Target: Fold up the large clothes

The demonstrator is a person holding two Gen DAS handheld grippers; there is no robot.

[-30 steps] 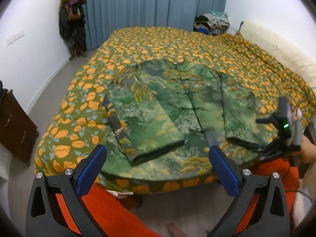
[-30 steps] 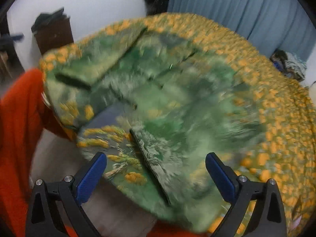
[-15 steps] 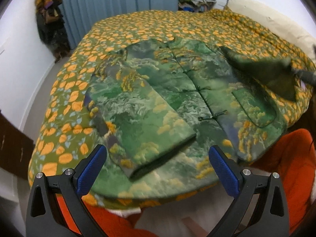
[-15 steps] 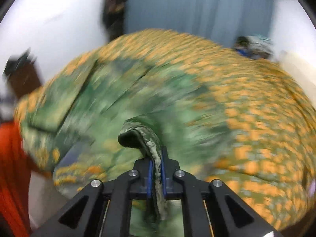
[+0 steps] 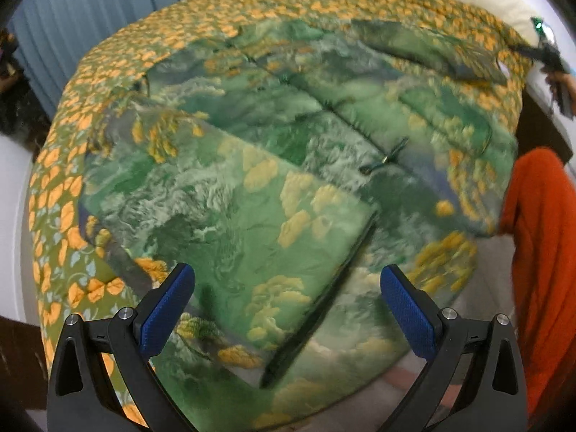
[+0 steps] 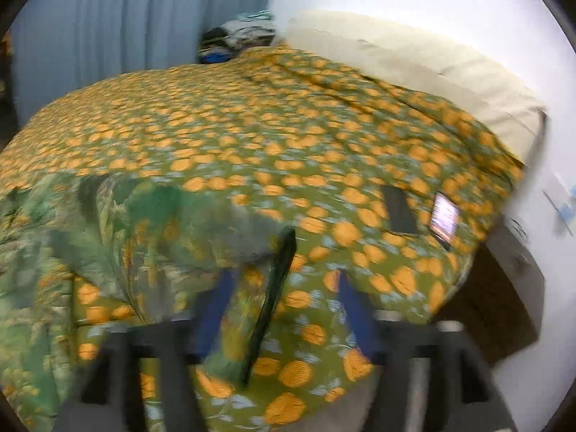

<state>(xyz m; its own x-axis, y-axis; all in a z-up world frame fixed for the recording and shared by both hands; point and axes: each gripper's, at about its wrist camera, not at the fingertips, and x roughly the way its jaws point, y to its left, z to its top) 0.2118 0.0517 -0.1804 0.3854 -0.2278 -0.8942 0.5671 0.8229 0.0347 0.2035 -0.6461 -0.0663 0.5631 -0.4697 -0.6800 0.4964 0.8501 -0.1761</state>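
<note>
Spreading sleeves: your right gripper [image 6: 280,309] has just been opening, sleeve [image 6: 266,288] loose between; left gripper [image 5: 288,309] gapes empty above the bed's [image 5: 61,194] near edge — grasp the folded sleeve [image 5: 234,208].

Both views are evenly lit by soft indoor light; no hard shadows or glare are seen. Strong fisheye bending is shown, w/ dark vignette at the corners. Left wrist view: fairly sharp in the centre, bedspread [image 5: 118,57] smeared twd the edges. Right wrist view: heavy motion blur throughout, right gripper [image 6: 284,309] smeared, lit phone screen [image 6: 444,217] blown out.
</note>
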